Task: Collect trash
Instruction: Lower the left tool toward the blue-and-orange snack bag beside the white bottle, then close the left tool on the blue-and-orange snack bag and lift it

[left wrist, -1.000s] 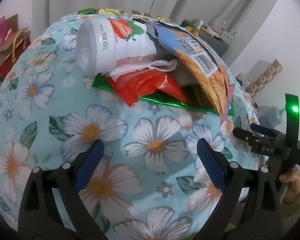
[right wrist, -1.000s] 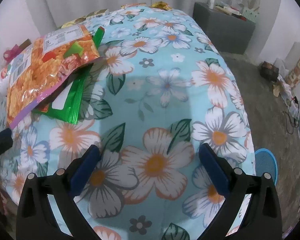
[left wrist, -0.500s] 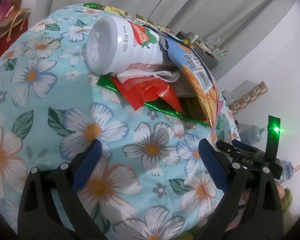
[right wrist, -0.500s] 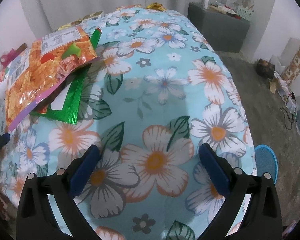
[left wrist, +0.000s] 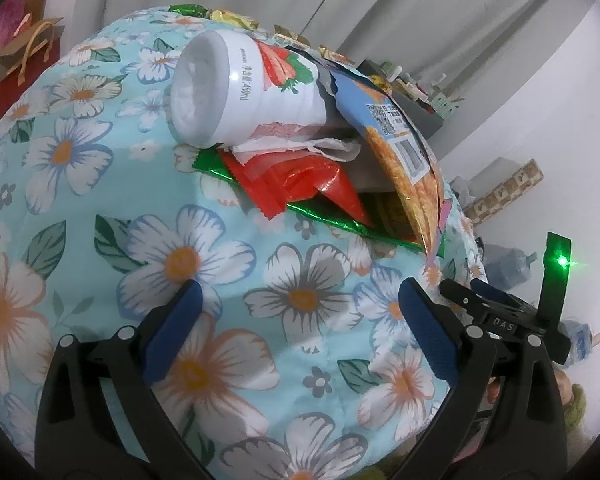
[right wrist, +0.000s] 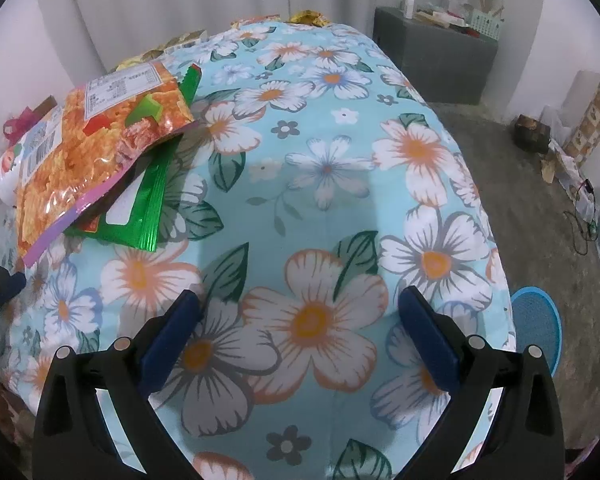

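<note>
Over the flowered tablecloth, I held my left gripper with its jaws spread wide and nothing between them, short of a heap of trash lying straight ahead. On top of the heap lay a white bottle on its side, its base turned toward me and a little to the left, its neck buried under a torn orange snack bag. Beneath the bottle sat a crumpled red wrapper on a green foil wrapper, both flat against the cloth.

My right gripper was likewise wide open and empty, pointed at bare cloth near the table's edge, with the same heap well off to its left: the orange snack bag lying over the green foil wrapper.

By my judgement the left tool was the nearer and better aimed. The bottle's long axis ran away from it and to the right, so the jaws would have to close across its body, not along it. More wrappers waited at the far edge of the table.
</note>
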The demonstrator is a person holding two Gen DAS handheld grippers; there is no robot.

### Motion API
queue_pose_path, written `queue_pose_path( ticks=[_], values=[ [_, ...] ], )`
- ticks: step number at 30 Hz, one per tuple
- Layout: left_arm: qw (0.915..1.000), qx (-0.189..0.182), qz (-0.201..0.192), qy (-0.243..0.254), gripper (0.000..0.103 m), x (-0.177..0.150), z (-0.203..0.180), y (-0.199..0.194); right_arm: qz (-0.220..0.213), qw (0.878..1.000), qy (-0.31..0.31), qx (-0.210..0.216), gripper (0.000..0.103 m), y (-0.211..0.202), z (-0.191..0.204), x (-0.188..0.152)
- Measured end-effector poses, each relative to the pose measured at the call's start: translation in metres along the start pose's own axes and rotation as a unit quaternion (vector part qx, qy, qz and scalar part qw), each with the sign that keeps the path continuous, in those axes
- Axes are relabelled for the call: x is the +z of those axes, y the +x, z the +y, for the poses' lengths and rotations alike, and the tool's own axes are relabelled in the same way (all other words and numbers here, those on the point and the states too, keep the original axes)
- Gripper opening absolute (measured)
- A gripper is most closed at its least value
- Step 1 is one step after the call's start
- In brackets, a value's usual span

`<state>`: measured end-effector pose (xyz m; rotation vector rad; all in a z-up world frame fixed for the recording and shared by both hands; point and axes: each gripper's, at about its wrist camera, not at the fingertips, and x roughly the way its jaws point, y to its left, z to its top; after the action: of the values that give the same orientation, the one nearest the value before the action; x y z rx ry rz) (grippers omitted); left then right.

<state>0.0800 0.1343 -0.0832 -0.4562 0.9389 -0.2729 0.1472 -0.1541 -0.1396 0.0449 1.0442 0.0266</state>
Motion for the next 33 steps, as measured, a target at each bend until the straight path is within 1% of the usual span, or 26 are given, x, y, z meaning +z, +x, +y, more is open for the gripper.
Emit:
queue_pose_path(
  ticks=[3, 8, 10, 12, 14, 15, 17, 18, 22, 25, 26, 27, 28, 29, 33],
  values=[
    [1.0000, -0.004, -0.002, -0.002, 0.094, -0.001, 0.001, -0.001, -0.007, 1.000, 0.000, 0.001, 0.097, -0.001, -0.001, -0.002],
    [0.9998, -0.014, -0.007, -0.009, 0.094, -0.003, 0.006, -0.002, -0.032, 0.999, 0.009, -0.001, 0.097, -0.004, -0.001, -0.008],
    [0.9999, -0.010, -0.007, -0.003, 0.094, -0.003, 0.004, -0.002, -0.034, 0.999, 0.009, -0.003, 0.097, -0.005, -0.001, -0.008],
    [0.9999, 0.001, -0.006, 0.013, 0.094, -0.004, -0.001, -0.003, -0.032, 0.999, 0.009, -0.002, 0.097, -0.004, -0.001, -0.007],
    [0.9996, 0.004, -0.018, 0.023, 0.094, -0.007, -0.006, -0.006, -0.032, 0.999, 0.008, 0.002, 0.097, -0.004, -0.002, -0.008],
    [0.9993, -0.004, -0.025, 0.028, 0.094, -0.008, -0.008, -0.009, -0.035, 0.999, 0.006, 0.003, 0.097, -0.005, -0.002, -0.009],
    [0.9971, -0.045, -0.046, 0.042, 0.094, -0.009, -0.013, -0.015, -0.038, 0.999, 0.003, 0.005, 0.097, -0.005, -0.001, -0.010],
    [0.9959, -0.057, -0.053, 0.046, 0.094, -0.008, -0.015, -0.018, -0.040, 0.999, 0.003, 0.006, 0.097, -0.005, -0.002, -0.011],
    [0.9874, -0.112, -0.090, 0.067, 0.094, 0.001, -0.030, -0.025, -0.040, 0.999, -0.002, 0.008, 0.097, -0.006, -0.002, -0.012],
    [0.9839, -0.140, -0.097, 0.056, 0.094, 0.016, -0.032, -0.020, -0.035, 0.999, -0.003, 0.013, 0.098, -0.007, -0.003, -0.010],
    [0.9832, -0.146, -0.099, 0.047, 0.092, 0.022, -0.031, -0.018, -0.034, 0.999, -0.004, 0.015, 0.098, -0.007, -0.003, -0.010],
    [0.9824, -0.152, -0.101, 0.038, 0.086, 0.027, -0.029, -0.017, -0.033, 0.999, -0.005, 0.016, 0.098, -0.007, -0.004, -0.010],
    [0.9819, -0.158, -0.101, 0.027, 0.082, 0.033, -0.027, -0.014, -0.033, 0.999, -0.006, 0.017, 0.098, -0.006, -0.005, -0.008],
    [0.9819, -0.161, -0.098, 0.016, 0.077, 0.039, -0.025, -0.010, -0.033, 0.999, -0.008, 0.018, 0.098, -0.006, -0.005, -0.008],
    [0.9826, -0.169, -0.075, -0.016, 0.064, 0.054, -0.019, 0.008, -0.036, 0.999, -0.012, 0.021, 0.098, -0.007, -0.005, -0.009]
  ],
)
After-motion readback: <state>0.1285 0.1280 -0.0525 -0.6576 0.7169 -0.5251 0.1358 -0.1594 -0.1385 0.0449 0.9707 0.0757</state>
